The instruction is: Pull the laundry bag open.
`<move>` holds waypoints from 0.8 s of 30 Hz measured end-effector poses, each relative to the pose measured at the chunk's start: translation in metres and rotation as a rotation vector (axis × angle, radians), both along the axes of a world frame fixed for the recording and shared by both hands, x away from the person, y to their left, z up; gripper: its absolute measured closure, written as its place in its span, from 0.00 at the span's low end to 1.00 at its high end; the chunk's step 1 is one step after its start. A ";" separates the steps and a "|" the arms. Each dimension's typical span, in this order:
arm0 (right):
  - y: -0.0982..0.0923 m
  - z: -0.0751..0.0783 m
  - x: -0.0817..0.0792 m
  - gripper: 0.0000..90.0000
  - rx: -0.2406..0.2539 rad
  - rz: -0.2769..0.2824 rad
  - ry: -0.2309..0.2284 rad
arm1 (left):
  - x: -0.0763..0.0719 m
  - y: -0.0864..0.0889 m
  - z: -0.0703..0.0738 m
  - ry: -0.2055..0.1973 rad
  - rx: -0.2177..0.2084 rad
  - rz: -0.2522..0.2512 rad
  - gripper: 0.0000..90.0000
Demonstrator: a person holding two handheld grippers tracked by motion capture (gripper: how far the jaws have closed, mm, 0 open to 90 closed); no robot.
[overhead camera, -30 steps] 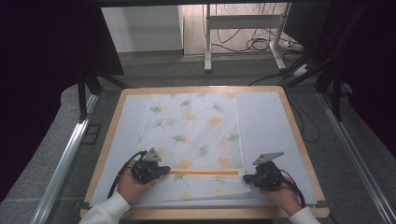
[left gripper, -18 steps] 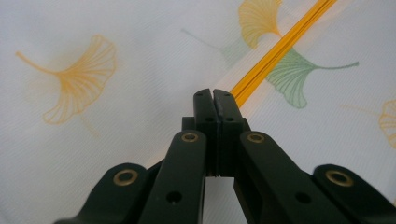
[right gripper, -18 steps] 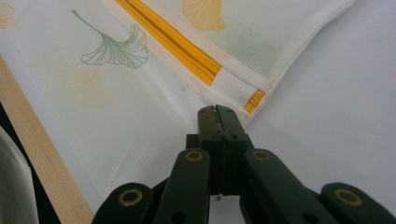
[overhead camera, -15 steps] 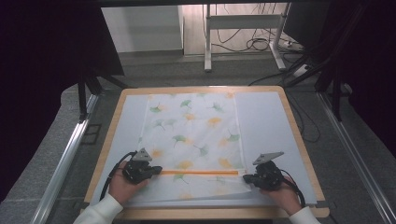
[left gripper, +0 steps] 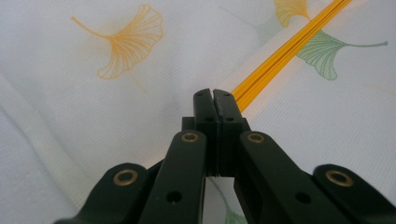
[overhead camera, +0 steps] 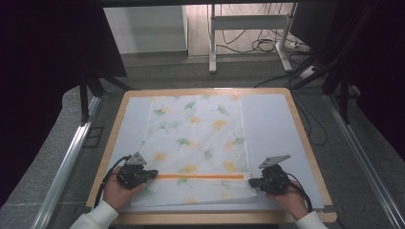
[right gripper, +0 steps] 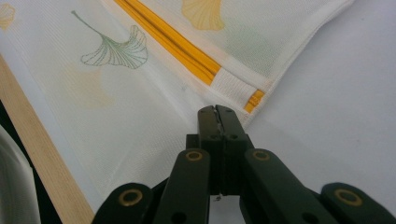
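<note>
Mesh bag [overhead camera: 198,143] with ginkgo print lies flat on the table [overhead camera: 301,143], zipper end nearest me; I judge I'm working its orange zipper [overhead camera: 200,176].

Relative to that zipper: my left gripper [overhead camera: 152,174] sits at its left end, jaws pressed together, apparently pinching the zipper end, though I can't tell the slider; my right gripper [overhead camera: 253,182] sits just past its right end, jaws together at the bag's corner [right gripper: 252,100], hold unclear. Next I'd pin that corner and draw along the zipper. Bare table flanks both ends; its near edge is close behind.
</note>
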State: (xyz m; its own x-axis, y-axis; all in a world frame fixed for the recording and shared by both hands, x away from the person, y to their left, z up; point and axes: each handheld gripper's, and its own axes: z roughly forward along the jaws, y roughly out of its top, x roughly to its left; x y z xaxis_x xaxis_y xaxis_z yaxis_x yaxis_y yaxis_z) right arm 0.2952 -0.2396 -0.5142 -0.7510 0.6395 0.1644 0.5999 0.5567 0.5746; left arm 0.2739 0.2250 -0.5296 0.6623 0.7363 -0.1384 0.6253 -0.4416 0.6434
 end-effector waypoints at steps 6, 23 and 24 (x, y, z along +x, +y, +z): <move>0.000 0.000 0.000 1.00 -0.001 0.000 0.001 | 0.000 0.004 0.001 0.005 0.015 0.011 1.00; 0.001 0.000 0.000 1.00 -0.004 0.000 -0.001 | -0.003 0.022 0.001 0.007 0.037 0.042 1.00; 0.000 0.000 0.000 1.00 -0.003 0.001 -0.001 | -0.003 0.025 0.001 0.009 0.037 0.048 1.00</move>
